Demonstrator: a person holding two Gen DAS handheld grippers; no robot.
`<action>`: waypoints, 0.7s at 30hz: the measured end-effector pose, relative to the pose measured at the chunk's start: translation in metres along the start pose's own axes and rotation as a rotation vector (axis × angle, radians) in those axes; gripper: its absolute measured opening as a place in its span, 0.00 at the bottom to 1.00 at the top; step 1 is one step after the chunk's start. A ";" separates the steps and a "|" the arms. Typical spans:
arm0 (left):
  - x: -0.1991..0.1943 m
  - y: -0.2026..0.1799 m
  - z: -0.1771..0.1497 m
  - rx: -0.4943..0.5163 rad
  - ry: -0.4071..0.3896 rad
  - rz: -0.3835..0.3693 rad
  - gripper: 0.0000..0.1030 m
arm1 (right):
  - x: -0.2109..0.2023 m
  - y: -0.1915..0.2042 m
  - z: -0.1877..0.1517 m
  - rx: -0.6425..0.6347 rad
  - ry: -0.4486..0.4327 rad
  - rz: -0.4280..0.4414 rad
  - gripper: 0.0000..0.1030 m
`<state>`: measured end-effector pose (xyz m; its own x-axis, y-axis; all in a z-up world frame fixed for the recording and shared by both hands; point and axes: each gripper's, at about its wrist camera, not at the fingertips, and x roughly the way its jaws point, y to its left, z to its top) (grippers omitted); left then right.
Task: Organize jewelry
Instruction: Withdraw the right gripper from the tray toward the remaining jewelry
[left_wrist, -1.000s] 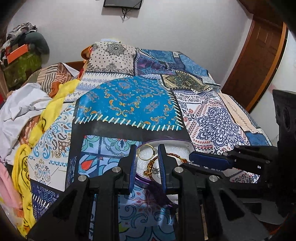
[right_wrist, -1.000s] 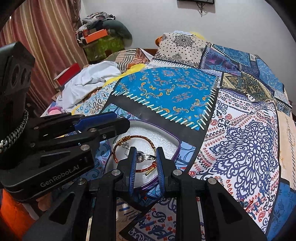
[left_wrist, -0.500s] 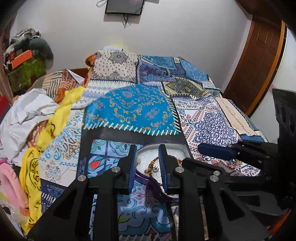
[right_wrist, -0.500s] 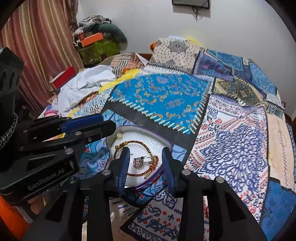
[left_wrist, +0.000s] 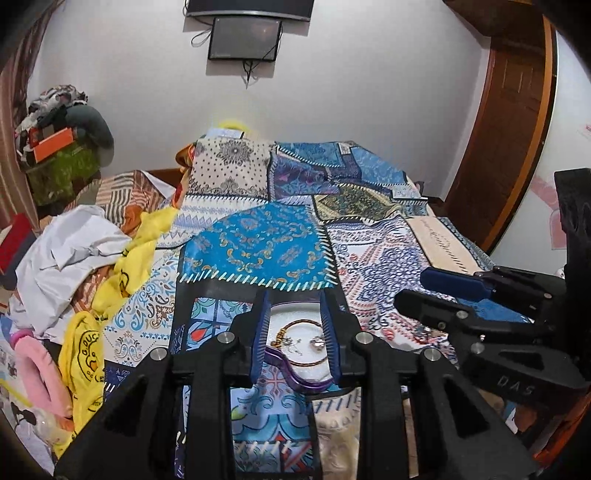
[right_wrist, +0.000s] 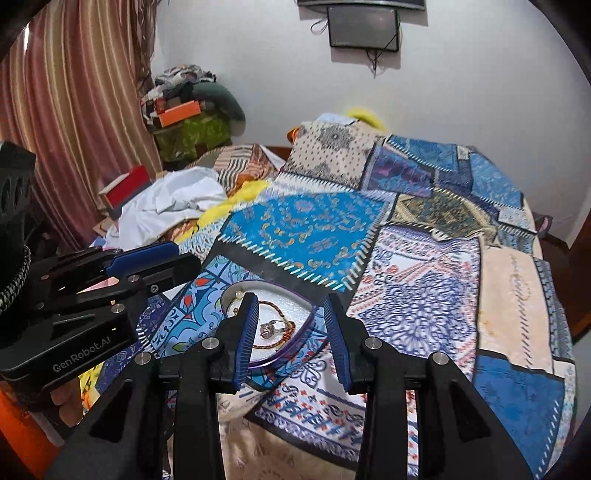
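A heart-shaped tray (left_wrist: 300, 384) with a purple rim and white lining lies on the patchwork bedspread. In it lie a red-gold beaded bracelet (left_wrist: 303, 323) and a silver ring (left_wrist: 317, 342). My left gripper (left_wrist: 294, 295) hovers above and short of the tray, its jaws opening with nothing between them. In the right wrist view the tray (right_wrist: 314, 313) holds the bracelet (right_wrist: 276, 305), the ring (right_wrist: 271, 328) and a small pearl (right_wrist: 239, 294). My right gripper (right_wrist: 291, 297) hangs open over it, holding nothing. Each gripper sees the other: the right gripper (left_wrist: 410, 287) and the left gripper (right_wrist: 184, 254).
White clothes (left_wrist: 66, 254), a yellow cloth (left_wrist: 110, 291) and a pink item (left_wrist: 40, 373) are heaped along the bed's left side. A red box (right_wrist: 127, 184) lies near the striped curtain (right_wrist: 74, 110). A wooden door (left_wrist: 502, 122) stands at the right.
Both grippers rose and drew back from the tray, which now looks smaller. The right jaws widened off the silver ring, which stays in the tray. The left jaws widened slightly.
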<state>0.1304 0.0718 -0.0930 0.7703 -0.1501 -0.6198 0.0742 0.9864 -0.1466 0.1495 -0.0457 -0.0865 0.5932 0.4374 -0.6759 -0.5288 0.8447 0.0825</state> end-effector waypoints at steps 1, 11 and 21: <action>-0.003 -0.003 0.000 0.004 -0.004 0.000 0.28 | -0.004 -0.001 0.000 0.001 -0.007 -0.003 0.33; -0.014 -0.037 -0.002 0.033 -0.009 -0.011 0.33 | -0.046 -0.034 -0.011 0.040 -0.070 -0.058 0.33; 0.019 -0.078 -0.014 0.069 0.075 -0.060 0.34 | -0.062 -0.089 -0.032 0.135 -0.059 -0.127 0.33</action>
<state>0.1304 -0.0088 -0.1036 0.7138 -0.2106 -0.6679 0.1641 0.9775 -0.1329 0.1405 -0.1577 -0.0755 0.6865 0.3382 -0.6437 -0.3633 0.9264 0.0993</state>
